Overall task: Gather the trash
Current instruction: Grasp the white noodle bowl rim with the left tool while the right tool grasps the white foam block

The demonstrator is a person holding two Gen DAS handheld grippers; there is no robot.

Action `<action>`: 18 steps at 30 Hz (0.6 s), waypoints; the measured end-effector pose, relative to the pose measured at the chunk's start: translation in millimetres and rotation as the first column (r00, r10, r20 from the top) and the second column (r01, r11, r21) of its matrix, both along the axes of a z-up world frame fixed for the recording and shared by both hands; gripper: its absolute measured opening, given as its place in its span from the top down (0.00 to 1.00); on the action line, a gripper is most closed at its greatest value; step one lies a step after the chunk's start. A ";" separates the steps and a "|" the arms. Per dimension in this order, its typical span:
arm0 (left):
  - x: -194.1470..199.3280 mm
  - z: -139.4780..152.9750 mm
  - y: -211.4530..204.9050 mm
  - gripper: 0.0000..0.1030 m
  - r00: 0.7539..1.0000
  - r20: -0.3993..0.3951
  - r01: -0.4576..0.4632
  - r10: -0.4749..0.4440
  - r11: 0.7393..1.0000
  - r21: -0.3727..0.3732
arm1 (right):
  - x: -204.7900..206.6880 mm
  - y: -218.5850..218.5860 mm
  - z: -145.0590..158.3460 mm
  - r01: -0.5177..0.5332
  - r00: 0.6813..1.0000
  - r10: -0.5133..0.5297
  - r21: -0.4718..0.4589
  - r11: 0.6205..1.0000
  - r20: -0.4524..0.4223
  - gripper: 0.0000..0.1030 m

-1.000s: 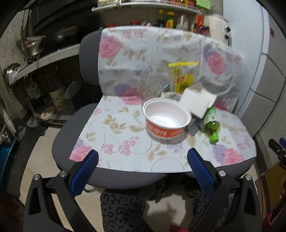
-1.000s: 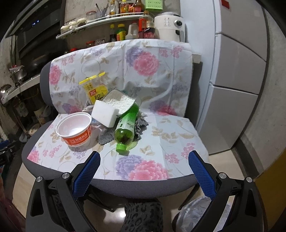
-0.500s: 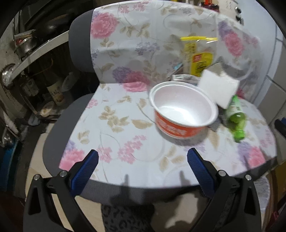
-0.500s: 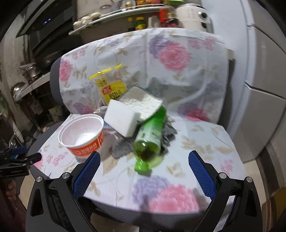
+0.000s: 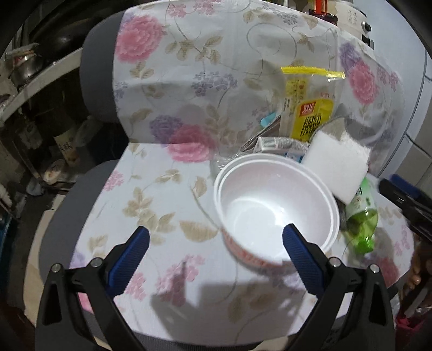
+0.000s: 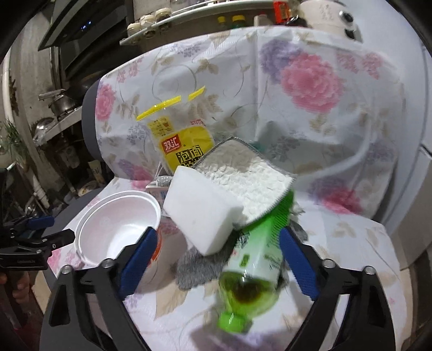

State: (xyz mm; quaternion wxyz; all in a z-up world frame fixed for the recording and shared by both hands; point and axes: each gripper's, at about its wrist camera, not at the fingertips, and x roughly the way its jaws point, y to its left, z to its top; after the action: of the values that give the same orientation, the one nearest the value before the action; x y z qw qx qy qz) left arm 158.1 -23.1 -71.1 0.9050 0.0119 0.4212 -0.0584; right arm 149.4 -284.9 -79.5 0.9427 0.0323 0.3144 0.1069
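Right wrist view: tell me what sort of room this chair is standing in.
Most likely a home kitchen. A shelf of jars and sauce bottles runs along the back, a dark range hood hangs at upper left, and metal pots sit on a ledge below it. The floral-covered chair only serves as a work surface.

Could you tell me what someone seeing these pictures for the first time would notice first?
Probably the pile of trash on the flowered cloth covering a chair: a white foam bowl at the left, a white sponge block leaning on a green bottle lying cap-forward, and a yellow snack bag propped behind. The blue-padded right gripper straddles the bottle, open.
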 end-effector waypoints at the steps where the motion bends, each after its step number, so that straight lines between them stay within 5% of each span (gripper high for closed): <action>1: 4.9 -0.3 -0.3 0.17 1.000 -0.006 0.000 0.000 1.000 -0.007 | 9.2 -2.2 -2.3 -0.015 1.000 0.015 0.013 1.000 -0.007 0.44; 6: 20.4 -4.6 -4.3 0.38 0.999 -0.029 0.021 -0.022 0.999 -0.033 | 33.1 -3.3 -6.1 -0.062 0.998 0.064 0.055 0.997 -0.018 0.43; 12: 32.9 -13.5 -4.4 0.39 0.999 -0.042 0.021 -0.024 0.997 -0.074 | 63.1 -3.8 -24.5 -0.068 0.995 0.071 0.041 0.997 -0.074 0.31; 18: 38.6 -25.5 1.1 0.39 0.997 -0.073 -0.006 0.000 0.997 -0.076 | 55.9 16.6 -29.8 -0.159 0.985 0.160 0.012 0.987 -0.071 0.38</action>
State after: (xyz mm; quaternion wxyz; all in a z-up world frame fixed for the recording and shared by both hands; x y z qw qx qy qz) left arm 196.7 -22.0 -96.6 0.8888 -0.0253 0.4516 -0.0736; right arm 205.3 -268.3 -109.3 0.9192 0.0136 0.3492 0.1817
